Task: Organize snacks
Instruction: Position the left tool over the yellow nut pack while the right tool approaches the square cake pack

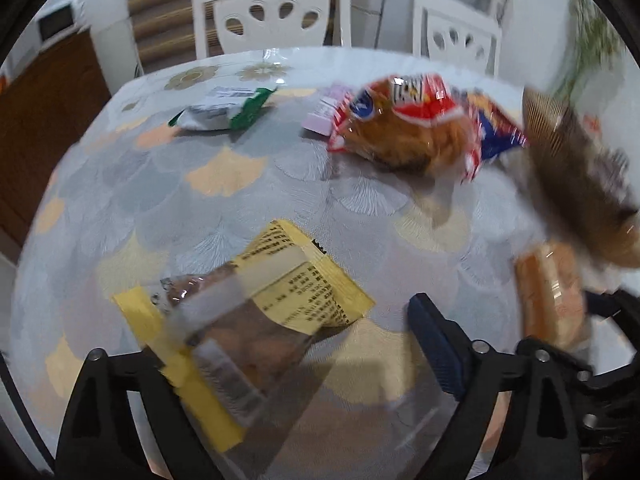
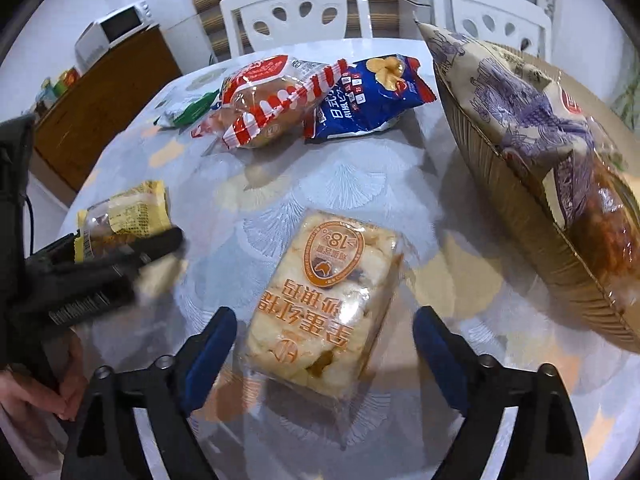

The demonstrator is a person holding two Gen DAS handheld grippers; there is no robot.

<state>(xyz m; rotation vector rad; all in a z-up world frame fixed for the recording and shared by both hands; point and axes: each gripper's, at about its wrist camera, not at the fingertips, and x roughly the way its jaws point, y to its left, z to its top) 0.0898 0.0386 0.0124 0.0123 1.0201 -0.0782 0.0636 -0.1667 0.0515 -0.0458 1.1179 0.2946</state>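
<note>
My left gripper (image 1: 296,344) is open around a yellow-and-clear bread pack (image 1: 256,312), which lies on the table between its jaws. In the right wrist view that pack (image 2: 124,216) sits at the left with the left gripper (image 2: 120,256) over it. My right gripper (image 2: 324,344) is open, its blue pads on either side of an orange-print pastry pack (image 2: 324,300) lying on the table. That pack shows at the right edge of the left wrist view (image 1: 552,292). A red-striped bread bag (image 2: 268,100) and a blue chip bag (image 2: 368,96) lie farther back.
A large beige bag with purple print (image 2: 540,160) leans at the right. A green-and-white packet (image 1: 224,110) and a pink packet (image 1: 326,110) lie far back on the patterned tablecloth (image 1: 200,208). White chairs (image 1: 272,12) stand behind the table. A brown cabinet (image 2: 104,100) is at the left.
</note>
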